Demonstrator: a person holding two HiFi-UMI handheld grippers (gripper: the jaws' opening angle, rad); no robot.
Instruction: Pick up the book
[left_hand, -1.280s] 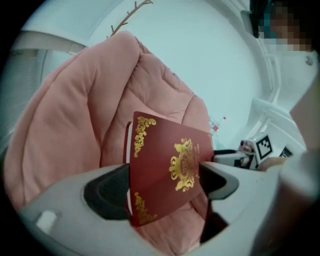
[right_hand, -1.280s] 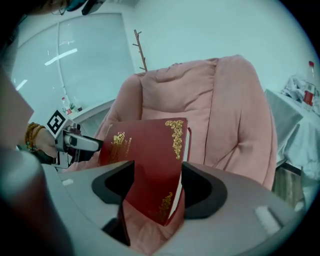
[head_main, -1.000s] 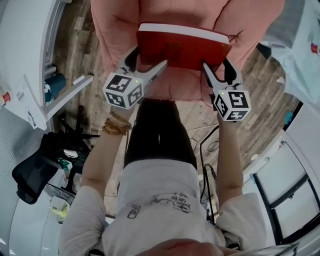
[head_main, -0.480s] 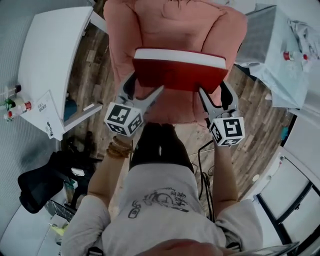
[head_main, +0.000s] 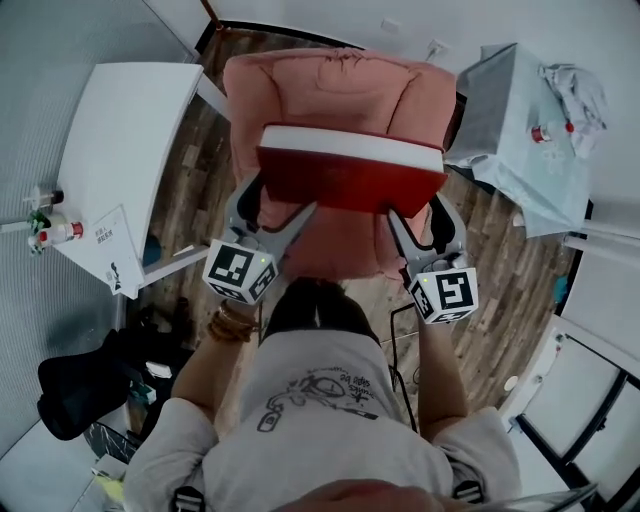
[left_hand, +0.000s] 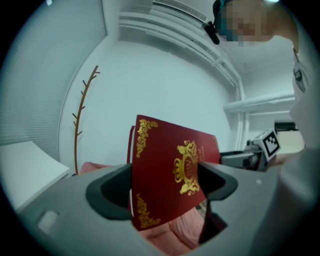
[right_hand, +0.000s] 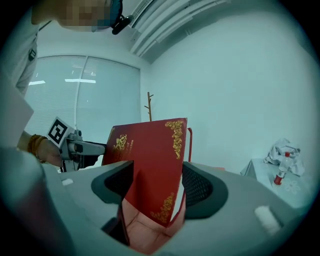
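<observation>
Head view: the red book (head_main: 350, 178) is held in the air over the pink armchair (head_main: 330, 90) at 12 o'clock. The left gripper (head_main: 283, 203) takes its 7 o'clock corner and the right gripper (head_main: 420, 212) its 5 o'clock corner.

Left gripper view: both jaws pinch the gold-ornamented cover (left_hand: 170, 172).

Right gripper view: the jaws clamp the book's other end (right_hand: 150, 160).

Pale short-sleeved T-shirt (head_main: 320, 420) with dark print, dark trousers (head_main: 308, 303), bracelets (head_main: 228, 325); grey left gripper (head_main: 272, 206) and right gripper (head_main: 420, 216) bear black-white cubes (head_main: 240, 272).
</observation>
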